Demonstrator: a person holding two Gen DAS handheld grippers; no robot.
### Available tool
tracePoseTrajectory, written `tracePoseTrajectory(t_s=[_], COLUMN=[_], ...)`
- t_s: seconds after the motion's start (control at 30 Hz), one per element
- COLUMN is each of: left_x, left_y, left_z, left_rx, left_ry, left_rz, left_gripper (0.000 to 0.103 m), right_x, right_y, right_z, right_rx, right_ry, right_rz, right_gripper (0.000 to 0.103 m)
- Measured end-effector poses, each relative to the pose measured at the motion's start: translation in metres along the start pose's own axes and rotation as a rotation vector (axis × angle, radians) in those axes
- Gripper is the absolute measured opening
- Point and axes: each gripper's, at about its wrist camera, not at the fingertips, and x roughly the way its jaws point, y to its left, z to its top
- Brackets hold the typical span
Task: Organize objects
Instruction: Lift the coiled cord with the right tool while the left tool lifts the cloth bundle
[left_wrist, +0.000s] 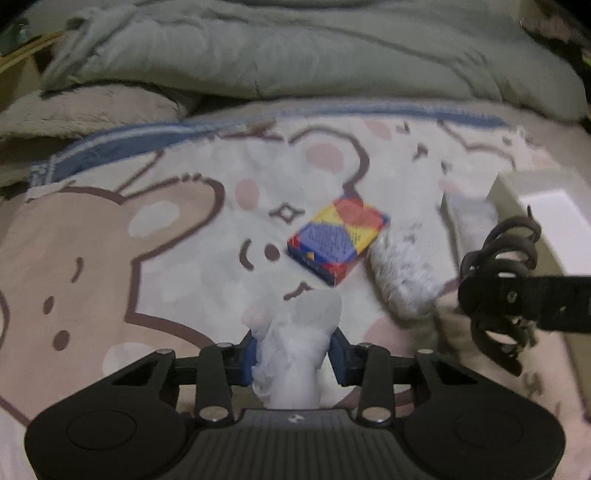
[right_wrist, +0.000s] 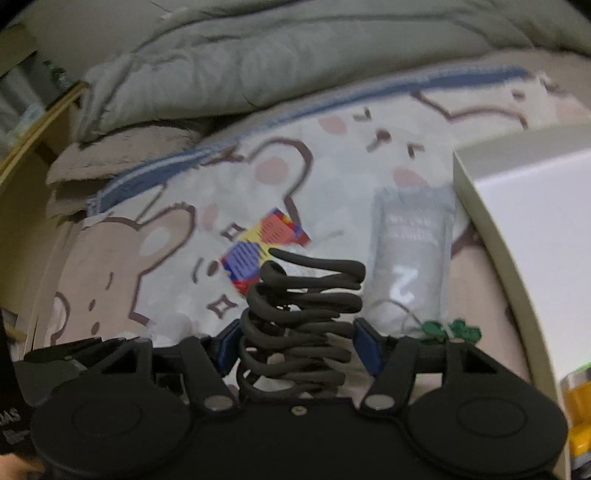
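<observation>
1. Left gripper is clamped on a white wad; right gripper is clamped on a dark coil.
2. Both loads look mid-carry; next they likely need lowering into the box at three o'clock.
3. Card pack and grey pouch lie at one o'clock on the blanket.
4. Only the right view shows the pouch's "2" and a green tag.

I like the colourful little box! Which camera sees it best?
The left wrist view: the red, yellow and blue cardboard box lies fully visible on the bear-print blanket. In the right wrist view, the dark claw hair clip covers part of it.
</observation>
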Motion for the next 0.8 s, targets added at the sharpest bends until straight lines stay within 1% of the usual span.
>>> tracePoseTrajectory(t_s=[0.1, 0.2, 0.37, 0.47, 0.63, 0.8], left_x=[-0.027, -0.046, -0.078, -0.097, -0.120, -0.134], left_y=[-0.001, -0.004, -0.009, -0.012, -0.015, -0.021], left_z=[0.001, 0.001, -0.003, -0.007, -0.012, -0.017], left_rx=[-0.025, -0.040, -0.075, -0.089, -0.131, -0.159], left_ry=[-0.059, -0.098, -0.149, -0.189, -0.223, -0.236], left_rz=[-0.005, -0.003, -0.008, -0.005, -0.009, -0.012], left_gripper=[0.040, 0.040, 0.040, 0.040, 0.040, 0.040], right_x=[-0.017, -0.033, -0.060, -0.075, -0.099, -0.115], right_y=[0.003, 0.004, 0.010, 0.012, 0.013, 0.007], right_z=[0.003, 0.004, 0.000, -0.002, -0.007, -0.012], right_rx=[-0.014, -0.020, -0.110, -0.155, -0.216, -0.240], right_ry=[-0.037, -0.075, -0.141, -0.169, -0.223, -0.243], right_rz=[0.012, 0.022, -0.031, -0.044, -0.076, -0.093], right_gripper=[0.064, 0.064, 0.065, 0.064, 0.064, 0.064])
